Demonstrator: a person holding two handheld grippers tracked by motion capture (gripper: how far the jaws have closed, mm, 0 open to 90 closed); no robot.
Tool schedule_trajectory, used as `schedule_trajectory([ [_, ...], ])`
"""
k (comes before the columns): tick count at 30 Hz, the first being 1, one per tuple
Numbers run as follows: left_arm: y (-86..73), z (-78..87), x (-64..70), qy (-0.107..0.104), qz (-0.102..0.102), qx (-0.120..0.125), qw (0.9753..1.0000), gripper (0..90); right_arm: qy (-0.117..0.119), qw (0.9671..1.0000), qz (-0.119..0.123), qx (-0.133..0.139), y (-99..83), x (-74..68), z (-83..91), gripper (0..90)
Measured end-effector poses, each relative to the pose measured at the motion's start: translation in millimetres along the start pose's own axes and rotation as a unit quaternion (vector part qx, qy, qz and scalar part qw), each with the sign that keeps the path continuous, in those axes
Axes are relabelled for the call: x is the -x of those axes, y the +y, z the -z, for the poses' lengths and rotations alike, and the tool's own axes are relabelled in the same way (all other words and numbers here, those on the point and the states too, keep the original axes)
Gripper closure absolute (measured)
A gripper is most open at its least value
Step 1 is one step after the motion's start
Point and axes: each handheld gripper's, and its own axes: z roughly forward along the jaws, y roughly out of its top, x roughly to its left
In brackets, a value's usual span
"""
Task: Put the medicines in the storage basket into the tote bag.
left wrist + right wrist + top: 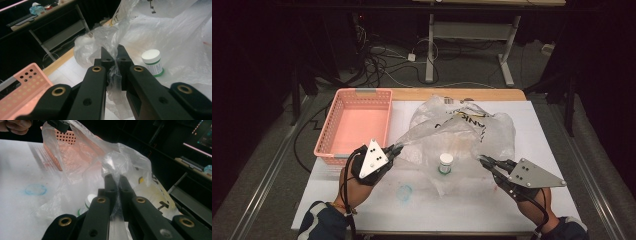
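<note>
The left tool (395, 150) pinches one edge of the clear plastic bag (462, 132), its jaws closed on a bunched fold of film. The right tool (484, 161) grips the opposite edge the same way, jaws closed on the plastic. Seen from the high view, the left tool sits at about 8 o'clock on the tabletop (532, 150) and the right tool at about 4 o'clock, with the bag stretched between them and spreading toward 12 o'clock. A small jar (445, 163) with a white lid and green label stands upright under the film, between the two tools. A pink basket (357, 122) rests at 10 o'clock, just beside the bag. A faint blue ring mark (404, 192) lies near 7 o'clock.
</note>
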Motion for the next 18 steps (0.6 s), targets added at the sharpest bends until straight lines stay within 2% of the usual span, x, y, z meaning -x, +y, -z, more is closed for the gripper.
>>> schedule_trajectory([
  [4,7.2,6.1,-5.1,0.007,0.005,0.015,0.9999,85.2,-0.011,0.9998,0.007,0.017,10.4,2.4,3.6,89.7],
  [10,22.4,10.5,-11.8,0.022,-0.001,0.031,0.9993,85.2,-0.034,0.9984,0.011,0.043,29.0,16.9,8.9,89.7],
  [18,44.5,1.3,-15.3,0.034,-0.005,0.061,0.9976,85.3,-0.06,0.9958,0.01,0.068,41.4,37.3,3.3,89.8],
])
